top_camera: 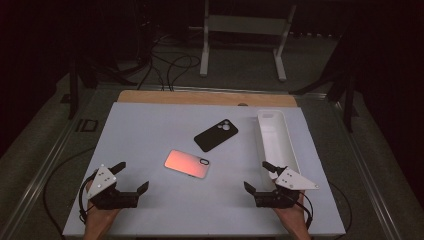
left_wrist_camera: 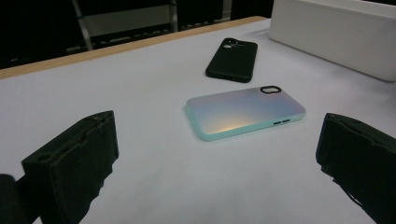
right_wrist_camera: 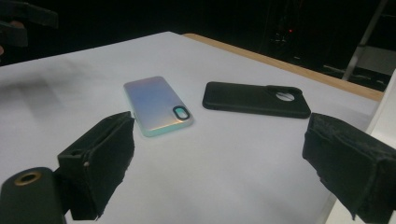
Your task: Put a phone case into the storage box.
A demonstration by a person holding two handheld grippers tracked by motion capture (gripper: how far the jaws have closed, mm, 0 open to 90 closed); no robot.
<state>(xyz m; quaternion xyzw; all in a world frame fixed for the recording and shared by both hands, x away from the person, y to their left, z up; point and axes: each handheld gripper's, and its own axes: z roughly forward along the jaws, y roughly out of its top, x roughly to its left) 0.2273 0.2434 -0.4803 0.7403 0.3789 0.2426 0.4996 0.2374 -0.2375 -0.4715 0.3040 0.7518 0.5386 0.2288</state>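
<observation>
2 cases are lying mid-table in the high view: pale case, black case, tray at right. Left gripper and right gripper are gaping wide, empty.

Left gripper view: pale case is lying flat; risk: jaws skidding off its thin edge.

Right gripper view: black case is sitting near the pale one; risk: nudging it.

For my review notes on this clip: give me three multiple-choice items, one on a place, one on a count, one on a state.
1. Where does the white tray stand?
A. along the table's right side
B. at the table's left edge
C. on the floor

2. How many phone cases lie on the table?
A. one
B. two
C. four

3. How does the left gripper stand?
A. shut on a case
B. shut on nothing
C. open, holding nothing

Answers:
1 A, the tray runs along the right side in the high view.
2 B, a black case and a pale shiny case.
3 C, its jaws stand wide apart over bare table.
</observation>
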